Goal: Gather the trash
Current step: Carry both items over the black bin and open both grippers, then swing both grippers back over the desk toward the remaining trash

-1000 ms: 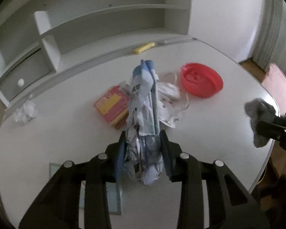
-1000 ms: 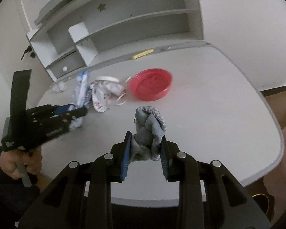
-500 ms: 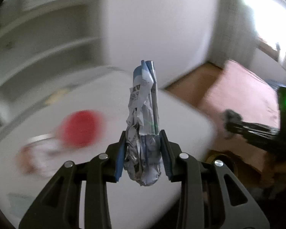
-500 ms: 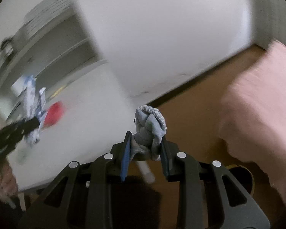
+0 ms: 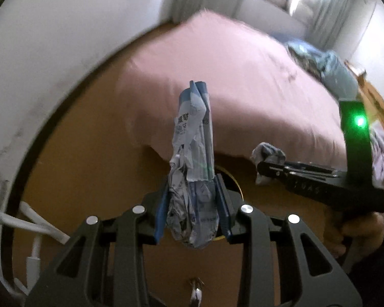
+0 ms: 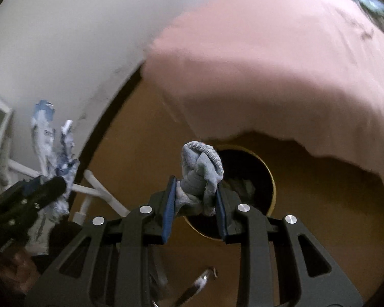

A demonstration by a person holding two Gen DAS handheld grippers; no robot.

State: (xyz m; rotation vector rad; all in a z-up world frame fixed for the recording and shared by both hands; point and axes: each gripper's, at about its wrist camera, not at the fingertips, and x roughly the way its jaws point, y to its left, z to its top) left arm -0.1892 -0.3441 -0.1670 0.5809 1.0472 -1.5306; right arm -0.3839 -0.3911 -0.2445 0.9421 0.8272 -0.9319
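Observation:
My left gripper (image 5: 192, 209) is shut on a crumpled blue-and-white wrapper (image 5: 192, 153) that stands up between its fingers. My right gripper (image 6: 195, 204) is shut on a balled grey sock (image 6: 201, 171). Below both, on the wooden floor, stands a round dark bin with a gold rim (image 6: 268, 176), partly tucked under the bed's edge; trash shows inside. In the left wrist view the bin (image 5: 233, 181) is mostly hidden behind the wrapper. The right gripper (image 5: 265, 168) with the sock (image 5: 268, 153) shows at right, the left gripper (image 6: 46, 186) with the wrapper (image 6: 48, 140) at left.
A bed with a pink cover (image 6: 281, 64) overhangs the bin at the right. A white wall (image 5: 51, 51) curves along the left. White cables and a plug (image 5: 33, 230) lie on the brown floor (image 6: 320, 217) by the wall. A hand (image 5: 358, 232) holds the right gripper.
Both grippers swung away from the white table toward the floor and now hang over the bin beside the bed. Each keeps hold of its item.

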